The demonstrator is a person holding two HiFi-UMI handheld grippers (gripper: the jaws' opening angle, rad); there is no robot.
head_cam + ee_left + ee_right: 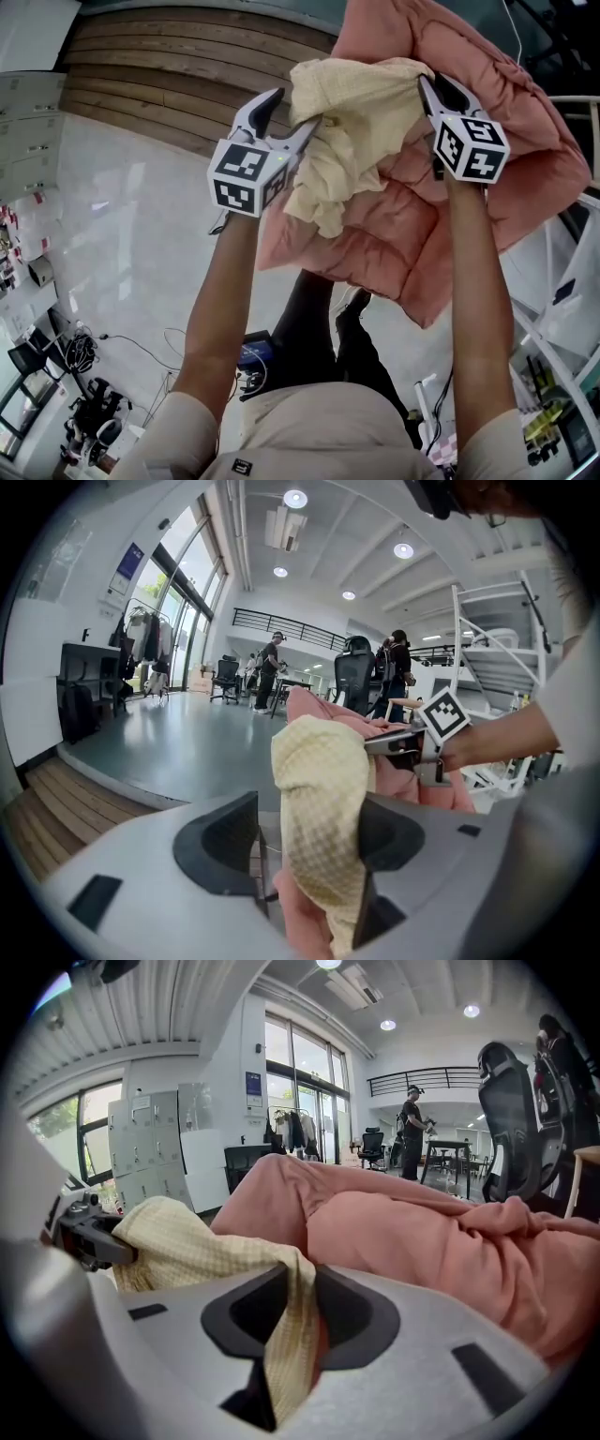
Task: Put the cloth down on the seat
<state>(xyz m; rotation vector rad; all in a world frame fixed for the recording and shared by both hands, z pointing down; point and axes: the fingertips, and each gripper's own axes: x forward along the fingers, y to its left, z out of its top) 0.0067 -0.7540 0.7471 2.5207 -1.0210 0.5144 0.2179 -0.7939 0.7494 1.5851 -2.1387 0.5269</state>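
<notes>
Release in hand: left gripper point(295, 108) and right gripper point(434, 84) stand open, cloth point(347, 122) slack between their jaws on pink padding point(487, 197), presumably the seat's; next, withdraw cleanly.

A yellow cloth point(187, 1246) is being draped loosely between the parted jaws of the right claw point(300, 1283), before a pink padded quilt point(450, 1232).

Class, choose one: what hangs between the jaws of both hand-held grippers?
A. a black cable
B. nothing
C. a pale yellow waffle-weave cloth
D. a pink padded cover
C: the pale yellow waffle-weave cloth hangs between the open jaws of the left hand-held gripper and the right hand-held gripper, with the pink padded cover behind it.
</notes>
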